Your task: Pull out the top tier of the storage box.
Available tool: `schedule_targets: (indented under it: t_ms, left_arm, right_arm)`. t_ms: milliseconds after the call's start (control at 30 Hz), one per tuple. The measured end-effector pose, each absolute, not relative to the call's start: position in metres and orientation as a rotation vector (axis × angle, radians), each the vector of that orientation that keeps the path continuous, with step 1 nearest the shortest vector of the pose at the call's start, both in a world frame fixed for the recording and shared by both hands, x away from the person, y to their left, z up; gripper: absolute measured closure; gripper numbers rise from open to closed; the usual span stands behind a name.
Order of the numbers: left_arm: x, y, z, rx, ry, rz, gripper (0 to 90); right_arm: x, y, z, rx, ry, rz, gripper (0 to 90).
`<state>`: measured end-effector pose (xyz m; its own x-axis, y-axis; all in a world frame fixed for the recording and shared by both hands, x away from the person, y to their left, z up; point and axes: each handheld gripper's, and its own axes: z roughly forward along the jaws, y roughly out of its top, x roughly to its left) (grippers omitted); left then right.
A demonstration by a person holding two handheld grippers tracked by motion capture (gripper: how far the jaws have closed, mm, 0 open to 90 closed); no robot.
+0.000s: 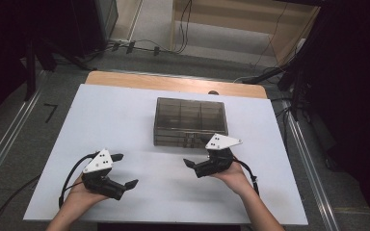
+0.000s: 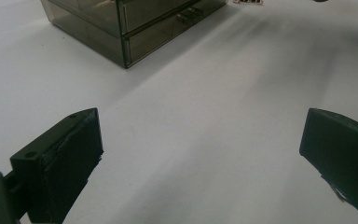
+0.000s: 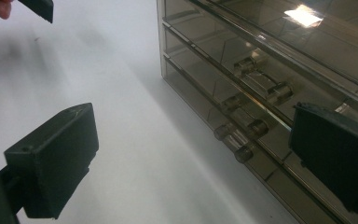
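Observation:
A smoky see-through drawer box (image 1: 190, 120) stands on the white table top (image 1: 106, 120), right of centre. My right gripper (image 1: 198, 155) is open and empty, just in front of the box's front face. In the right gripper view the box (image 3: 261, 56) runs along the right side, and two clear bar handles (image 3: 240, 133) on its drawers lie between the open jaws of my right gripper (image 3: 193, 149). My left gripper (image 1: 125, 170) hovers open and empty near the front left. Its own view shows the left gripper (image 2: 205, 140) over bare table, with the box (image 2: 130, 23) far off.
The table's wooden far edge (image 1: 173, 83) shows behind the white top. Cables (image 1: 139, 47) lie on the floor beyond, with a wooden cabinet (image 1: 250, 19) at the back. Dark drapes flank both sides. A jaw of the other gripper (image 3: 37, 7) shows at the top left.

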<state>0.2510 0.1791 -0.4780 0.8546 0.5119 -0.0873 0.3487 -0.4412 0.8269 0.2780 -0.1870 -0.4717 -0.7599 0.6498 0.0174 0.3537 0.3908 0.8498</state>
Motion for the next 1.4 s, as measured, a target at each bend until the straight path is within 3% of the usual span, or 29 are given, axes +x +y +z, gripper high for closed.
schedule_targets:
  t_ms: [1400]
  left_arm:
    - [0.2503, 0.1784, -0.4800, 2.097, 0.618, 0.235, 0.0]
  right_arm:
    - [0.2717, -0.1843, -0.4711, 0.757, 2.273, 1.150, 0.1]
